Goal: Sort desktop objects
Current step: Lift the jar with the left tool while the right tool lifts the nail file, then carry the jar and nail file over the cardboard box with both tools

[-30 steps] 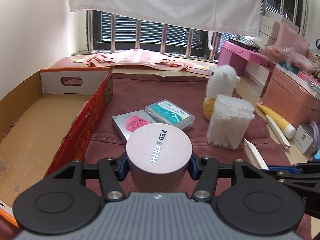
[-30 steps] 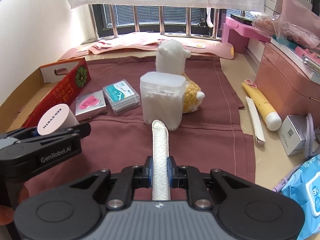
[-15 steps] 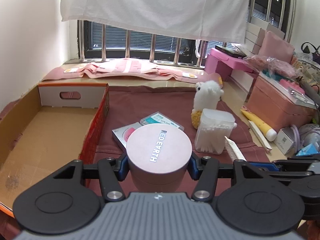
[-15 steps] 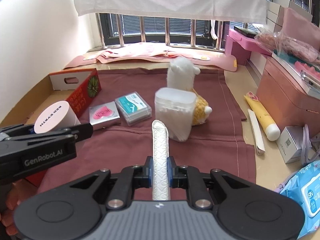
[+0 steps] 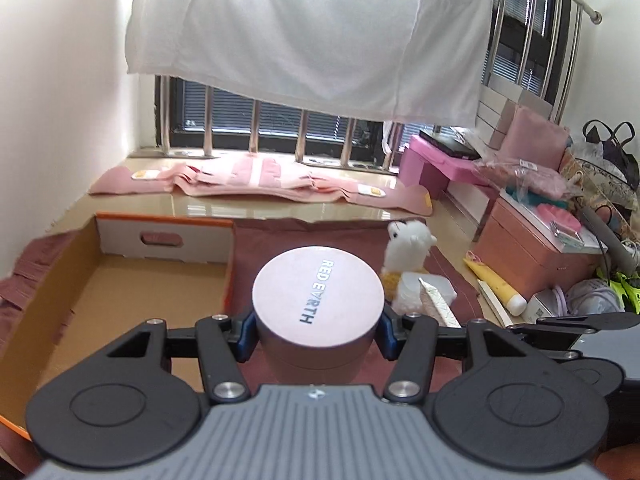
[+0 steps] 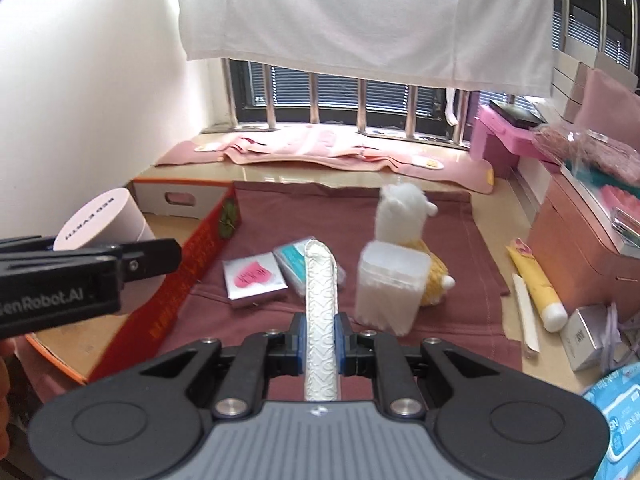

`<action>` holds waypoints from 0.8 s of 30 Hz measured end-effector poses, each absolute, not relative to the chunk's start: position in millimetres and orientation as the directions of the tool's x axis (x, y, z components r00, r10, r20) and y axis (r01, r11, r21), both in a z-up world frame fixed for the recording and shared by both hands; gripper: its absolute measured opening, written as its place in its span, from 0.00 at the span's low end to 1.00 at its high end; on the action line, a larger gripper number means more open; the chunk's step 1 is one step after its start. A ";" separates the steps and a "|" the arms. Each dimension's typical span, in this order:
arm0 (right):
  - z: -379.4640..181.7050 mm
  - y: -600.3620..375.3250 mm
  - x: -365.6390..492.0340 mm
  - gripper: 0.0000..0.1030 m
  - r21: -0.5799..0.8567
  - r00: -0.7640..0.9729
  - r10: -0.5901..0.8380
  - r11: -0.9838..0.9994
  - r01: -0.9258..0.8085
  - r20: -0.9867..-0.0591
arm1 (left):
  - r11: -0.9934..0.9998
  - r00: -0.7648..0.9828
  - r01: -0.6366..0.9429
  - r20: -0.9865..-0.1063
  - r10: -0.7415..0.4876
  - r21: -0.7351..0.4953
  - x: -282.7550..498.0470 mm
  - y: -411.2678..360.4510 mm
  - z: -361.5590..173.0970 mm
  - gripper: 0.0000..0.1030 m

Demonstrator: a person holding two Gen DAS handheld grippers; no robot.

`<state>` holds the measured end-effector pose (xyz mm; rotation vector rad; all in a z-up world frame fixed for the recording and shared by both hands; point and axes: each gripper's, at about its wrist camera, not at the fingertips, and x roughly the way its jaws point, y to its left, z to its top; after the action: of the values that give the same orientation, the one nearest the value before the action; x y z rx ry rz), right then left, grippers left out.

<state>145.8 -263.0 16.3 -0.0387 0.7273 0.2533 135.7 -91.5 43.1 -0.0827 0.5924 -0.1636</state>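
Note:
My left gripper [image 5: 316, 336] is shut on a round pink jar [image 5: 318, 300] lettered RED EARTH, held in the air beside the open cardboard box [image 5: 120, 292]. The same pink jar [image 6: 102, 220] shows at the left of the right wrist view, over the box edge. My right gripper [image 6: 321, 338] is shut on a flat white embossed sachet [image 6: 320, 304] that stands upright between the pads. Below it on the maroon cloth [image 6: 460, 240] lie a silver case with a pink heart [image 6: 254, 278], a clear box with a teal label [image 6: 294, 256], a cotton swab tub [image 6: 392, 292] and a white plush alpaca [image 6: 404, 216].
A yellow tube [image 6: 536, 284], a thin white stick [image 6: 524, 312] and a small silver box [image 6: 588, 332] lie at the right, before a pink storage box [image 6: 580, 248]. A blue wipes pack [image 6: 616, 420] sits at the lower right. Pink cloth [image 6: 320, 148] lies under the barred window.
Both grippers have risen with their loads, so the table looks farther below. The pink jar has shifted left, toward the cardboard box. Neither grip has changed.

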 end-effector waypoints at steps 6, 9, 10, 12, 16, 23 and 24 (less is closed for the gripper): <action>38.0 -231.4 152.0 0.13 0.068 0.724 0.267 0.954 -0.292 -0.636 | 0.987 0.833 0.113 -0.530 -0.157 -0.115 135.2 -63.1 64.3 0.54; 46.5 -211.4 157.0 0.13 0.071 0.722 0.294 0.944 -0.323 -0.627 | 0.991 0.844 0.089 -0.521 -0.127 -0.097 136.5 -47.4 71.5 0.54; 48.7 -204.7 159.0 0.13 0.073 0.720 0.303 0.940 -0.332 -0.624 | 0.993 0.847 0.076 -0.520 -0.113 -0.092 138.0 -41.4 73.4 0.54; 52.6 -190.9 164.2 0.13 0.080 0.716 0.321 0.933 -0.350 -0.620 | 0.995 0.849 0.050 -0.521 -0.089 -0.087 141.7 -28.3 76.4 0.54; 57.8 -163.0 175.5 0.13 0.098 0.700 0.356 0.919 -0.381 -0.620 | 0.998 0.848 -0.005 -0.530 -0.030 -0.065 152.6 -1.8 76.4 0.54; 53.7 -117.8 199.5 0.13 0.128 0.664 0.393 0.903 -0.411 -0.636 | 0.996 0.824 -0.064 -0.566 0.019 -0.060 177.6 40.8 65.7 0.54; 52.6 -113.7 203.3 0.13 0.135 0.660 0.396 0.902 -0.411 -0.638 | 0.996 0.819 -0.067 -0.574 0.019 -0.062 181.1 45.6 63.9 0.54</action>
<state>203.3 -113.7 52.6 -0.0219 0.7165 0.4568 181.1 45.6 63.9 -0.0809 0.6098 0.0462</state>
